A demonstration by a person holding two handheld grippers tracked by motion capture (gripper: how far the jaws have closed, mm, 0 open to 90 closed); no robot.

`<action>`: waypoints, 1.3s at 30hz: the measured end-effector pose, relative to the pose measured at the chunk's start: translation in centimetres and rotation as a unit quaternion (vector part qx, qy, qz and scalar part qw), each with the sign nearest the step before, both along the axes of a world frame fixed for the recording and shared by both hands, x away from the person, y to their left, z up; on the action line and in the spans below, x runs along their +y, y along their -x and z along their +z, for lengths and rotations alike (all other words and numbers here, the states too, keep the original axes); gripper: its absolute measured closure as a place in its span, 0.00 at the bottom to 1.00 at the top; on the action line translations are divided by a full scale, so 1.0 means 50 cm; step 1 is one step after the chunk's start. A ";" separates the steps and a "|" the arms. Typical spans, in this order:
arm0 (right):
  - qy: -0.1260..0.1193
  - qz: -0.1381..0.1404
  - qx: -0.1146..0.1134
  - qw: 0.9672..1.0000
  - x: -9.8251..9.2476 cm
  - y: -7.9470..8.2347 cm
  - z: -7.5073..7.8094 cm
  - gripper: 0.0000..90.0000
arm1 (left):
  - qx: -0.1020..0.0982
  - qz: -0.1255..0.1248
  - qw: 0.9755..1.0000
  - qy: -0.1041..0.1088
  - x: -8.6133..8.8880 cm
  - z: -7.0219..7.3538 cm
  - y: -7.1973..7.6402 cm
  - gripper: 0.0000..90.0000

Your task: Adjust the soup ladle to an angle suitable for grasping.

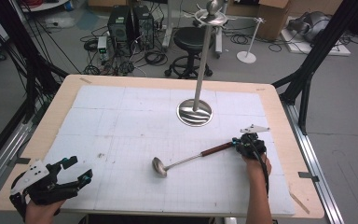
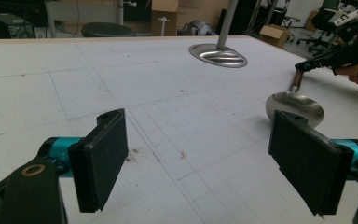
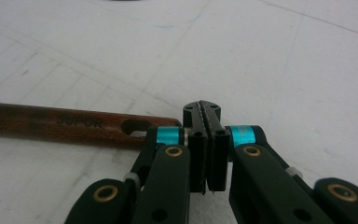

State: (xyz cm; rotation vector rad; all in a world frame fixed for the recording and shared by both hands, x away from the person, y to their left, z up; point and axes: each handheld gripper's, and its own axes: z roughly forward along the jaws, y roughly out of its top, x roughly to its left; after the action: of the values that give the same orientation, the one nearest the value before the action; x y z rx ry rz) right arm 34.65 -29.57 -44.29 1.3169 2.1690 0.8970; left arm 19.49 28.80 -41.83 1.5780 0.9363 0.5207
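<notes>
**Ladle lying on the worktop**

Ladle (image 1: 186,160) is being rested flat on the white worktop (image 1: 121,121). The right tool (image 3: 207,114) is being kept pressed together, empty, just beside the brown handle end. The left tool (image 2: 200,163) is being held wide apart.

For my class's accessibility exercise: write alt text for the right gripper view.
The right gripper has its two black jaws shut together with nothing between them, just beside the end of a brown wooden ladle handle marked SUPOR, which has a hanging slot. Both are over a white gridded mat.
</notes>
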 end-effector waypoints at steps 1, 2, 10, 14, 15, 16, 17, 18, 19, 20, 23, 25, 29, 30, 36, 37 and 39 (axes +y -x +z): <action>0.000 0.000 0.000 1.000 0.000 0.000 0.000 0.99 | 0.000 0.000 1.000 0.000 0.000 0.000 0.000 0.22; 0.000 0.004 0.002 1.000 0.004 0.001 0.000 0.99 | 0.000 0.000 1.000 0.001 0.000 0.000 0.000 0.22; 0.006 0.030 0.008 1.000 0.034 0.010 0.003 0.99 | 0.002 -0.005 1.000 -0.005 -0.003 0.001 0.001 0.22; 0.005 0.036 0.008 0.999 0.045 0.012 0.003 0.99 | 0.001 -0.010 1.000 -0.010 -0.008 0.000 0.002 0.24; 0.002 0.037 0.008 0.999 0.048 0.012 0.003 0.99 | 0.001 -0.013 1.000 -0.010 -0.009 0.001 0.002 0.25; 0.002 0.037 0.008 0.999 0.048 0.012 0.003 0.99 | 0.001 -0.013 1.000 -0.010 -0.009 0.001 0.002 0.26; 0.002 0.040 0.009 0.999 0.053 0.015 0.003 0.99 | 0.001 -0.019 1.000 -0.010 -0.012 0.000 0.002 0.28; 0.001 0.043 0.010 0.999 0.056 0.016 0.003 0.99 | 0.001 -0.019 1.000 -0.010 -0.012 0.000 0.002 0.29; 0.001 0.046 0.009 0.999 0.059 0.017 0.003 0.99 | 0.000 -0.022 1.000 -0.013 -0.012 0.001 0.002 0.29; 0.001 0.046 0.009 0.999 0.059 0.017 0.003 0.99 | 0.001 -0.022 1.000 -0.013 -0.014 0.001 0.002 0.29; -0.003 0.052 0.010 0.999 0.069 0.018 0.002 0.99 | 0.000 -0.024 1.000 -0.014 -0.014 0.001 0.002 0.31; -0.003 0.055 0.009 0.998 0.074 0.020 0.001 0.99 | 0.002 -0.029 0.999 -0.016 -0.015 0.000 0.003 0.33; -0.008 0.055 0.010 0.998 0.080 0.023 0.001 0.99 | 0.004 -0.054 0.998 -0.030 -0.024 0.000 0.004 0.50; -0.009 0.055 0.010 0.998 0.081 0.023 0.001 0.99 | 0.004 -0.054 0.998 -0.030 -0.024 0.000 0.004 0.51; -0.017 0.054 0.010 0.998 0.089 0.025 -0.001 0.99 | 0.006 -0.067 0.996 -0.058 -0.036 0.001 0.002 0.59; -0.017 0.054 0.010 0.998 0.089 0.025 -0.001 0.99 | 0.006 -0.067 0.996 -0.058 -0.036 0.001 0.002 0.64; -0.021 0.055 0.013 0.998 0.094 0.027 -0.001 0.99 | 0.003 -0.076 0.995 -0.068 -0.038 0.002 0.007 0.81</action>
State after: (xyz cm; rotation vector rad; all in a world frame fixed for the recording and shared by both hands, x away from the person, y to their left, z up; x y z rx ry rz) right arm 33.32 -24.87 -44.33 1.2465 2.2732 0.9758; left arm 19.13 26.90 -41.74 1.7593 0.7911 0.4802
